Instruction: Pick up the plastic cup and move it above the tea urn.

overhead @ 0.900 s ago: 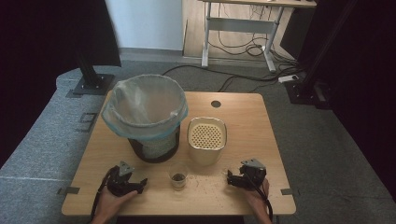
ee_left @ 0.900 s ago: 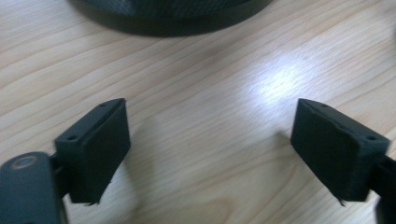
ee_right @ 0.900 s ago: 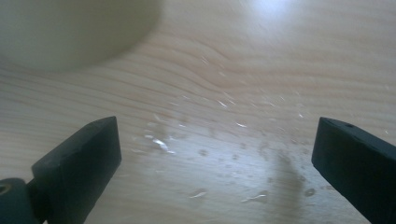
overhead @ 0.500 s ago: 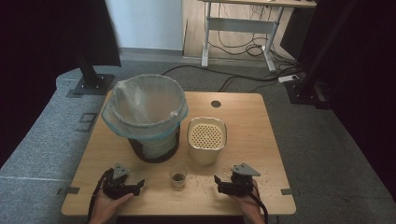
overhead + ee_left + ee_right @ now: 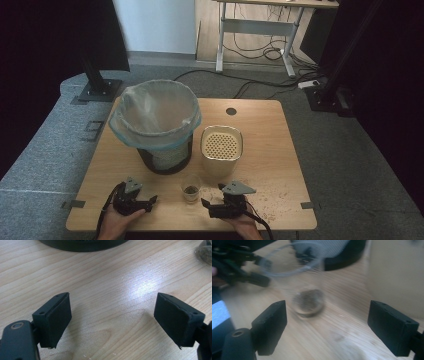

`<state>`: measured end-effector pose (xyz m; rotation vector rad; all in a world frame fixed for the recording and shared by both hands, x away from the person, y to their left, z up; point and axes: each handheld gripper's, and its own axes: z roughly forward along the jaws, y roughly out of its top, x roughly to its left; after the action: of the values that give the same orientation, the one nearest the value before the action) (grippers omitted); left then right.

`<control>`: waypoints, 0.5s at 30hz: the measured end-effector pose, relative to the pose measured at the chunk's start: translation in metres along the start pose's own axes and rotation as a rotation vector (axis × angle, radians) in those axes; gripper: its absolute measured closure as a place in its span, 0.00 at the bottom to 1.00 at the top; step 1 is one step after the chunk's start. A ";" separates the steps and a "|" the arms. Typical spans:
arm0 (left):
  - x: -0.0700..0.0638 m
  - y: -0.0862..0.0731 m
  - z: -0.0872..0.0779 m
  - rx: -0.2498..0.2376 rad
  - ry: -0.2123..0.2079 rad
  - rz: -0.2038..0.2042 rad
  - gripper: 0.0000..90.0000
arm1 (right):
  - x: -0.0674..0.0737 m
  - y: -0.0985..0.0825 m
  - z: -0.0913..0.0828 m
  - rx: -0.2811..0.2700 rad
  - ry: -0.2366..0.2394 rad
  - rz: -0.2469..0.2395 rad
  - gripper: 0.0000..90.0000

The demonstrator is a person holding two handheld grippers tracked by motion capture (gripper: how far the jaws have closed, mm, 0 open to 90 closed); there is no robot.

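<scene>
A small clear cup (image 5: 190,189) with dark bits in its bottom stands on the wooden table (image 5: 280,150), near the front edge. My left gripper (image 5: 149,202) lies left of the cup, open, jaws pointing right over bare wood (image 5: 111,312). The cup's edge (image 5: 205,251) shows at the top right of the left gripper view. My right gripper (image 5: 207,207) lies right of the cup, open, jaws pointing left at it. In the right gripper view the cup (image 5: 308,302) stands blurred just beyond the open jaws (image 5: 327,315), untouched.
A black bin lined with a clear bag (image 5: 156,125) stands behind the cup. To the bin's right is a cream container with a perforated lid (image 5: 221,147). Crumbs (image 5: 272,200) lie scattered at the front right. A person's hands hold both grippers at the table's front edge.
Both grippers have drawn back toward the front edge. The right one has slid left and turned its jaws toward the cup. The cup has not moved.
</scene>
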<state>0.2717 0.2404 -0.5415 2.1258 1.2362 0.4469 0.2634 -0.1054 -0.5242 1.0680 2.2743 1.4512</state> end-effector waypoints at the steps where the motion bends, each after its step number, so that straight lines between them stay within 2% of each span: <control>1: 0.001 0.000 0.000 0.000 0.000 -0.004 0.16 | 0.007 0.003 0.006 0.004 0.022 -0.026 0.20; 4: 0.002 -0.001 0.001 0.006 -0.004 -0.008 0.16 | 0.013 0.005 0.014 0.006 0.033 -0.048 0.21; 7: 0.002 -0.001 0.001 0.001 -0.004 -0.011 0.16 | 0.022 0.010 0.033 -0.006 0.044 -0.090 0.24; 10: 0.002 -0.001 0.001 0.000 -0.004 -0.010 0.16 | 0.025 0.013 0.043 -0.010 0.041 -0.104 0.25; 11: 0.002 -0.002 0.001 -0.001 -0.004 -0.010 0.16 | 0.027 0.017 0.051 -0.014 0.034 -0.118 0.29; 12: 0.002 -0.002 0.001 -0.001 -0.004 -0.010 0.16 | 0.027 0.017 0.051 -0.014 0.034 -0.118 0.29; 15: 0.002 -0.002 0.001 -0.003 -0.007 -0.008 0.16 | 0.028 0.021 0.060 -0.022 -0.004 -0.140 0.36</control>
<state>0.2723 0.2427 -0.5437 2.1177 1.2389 0.4375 0.2855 -0.0399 -0.5295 0.8856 2.2751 1.4137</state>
